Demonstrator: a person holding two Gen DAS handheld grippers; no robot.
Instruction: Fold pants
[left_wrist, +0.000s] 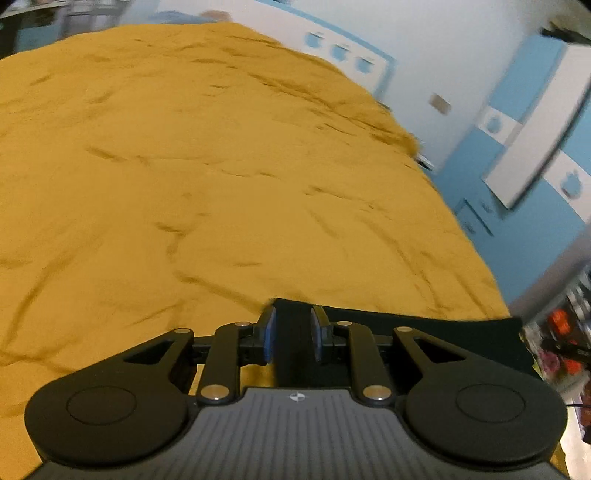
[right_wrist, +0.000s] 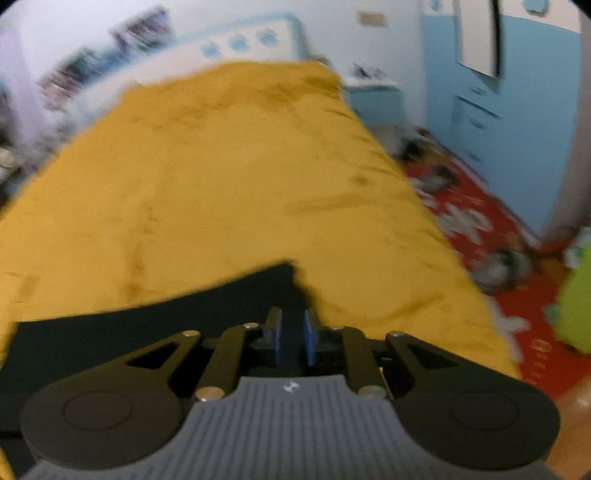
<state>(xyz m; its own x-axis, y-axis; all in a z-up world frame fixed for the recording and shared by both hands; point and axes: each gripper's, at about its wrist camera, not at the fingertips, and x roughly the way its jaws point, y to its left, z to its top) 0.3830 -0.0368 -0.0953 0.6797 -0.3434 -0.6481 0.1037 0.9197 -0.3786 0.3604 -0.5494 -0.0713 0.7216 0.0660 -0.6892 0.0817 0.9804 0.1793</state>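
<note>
Yellow bed (left_wrist: 184, 166) below: your left gripper (left_wrist: 292, 334) and right gripper (right_wrist: 293, 339) each clamp the pants (right_wrist: 147, 317); carry that edge across evenly.

A wide bed is covered by a mustard-yellow bedspread (left_wrist: 207, 177), which is creased in many shallow wrinkles and is seen to fill most of both views. Behind its far end, a white and light-blue headboard (right_wrist: 255, 37) with round blue motifs is set against a pale wall. At the right side of the bed, blue and white cabinets (right_wrist: 517, 122) with drawers are seen, and a small blue bedside table (right_wrist: 373, 96) is placed near the bed's far corner. The floor there is covered by a red patterned rug (right_wrist: 491, 229), on which blurred small items are scattered. A bright green object (right_wrist: 576, 299) is seen at the right edge.
</note>
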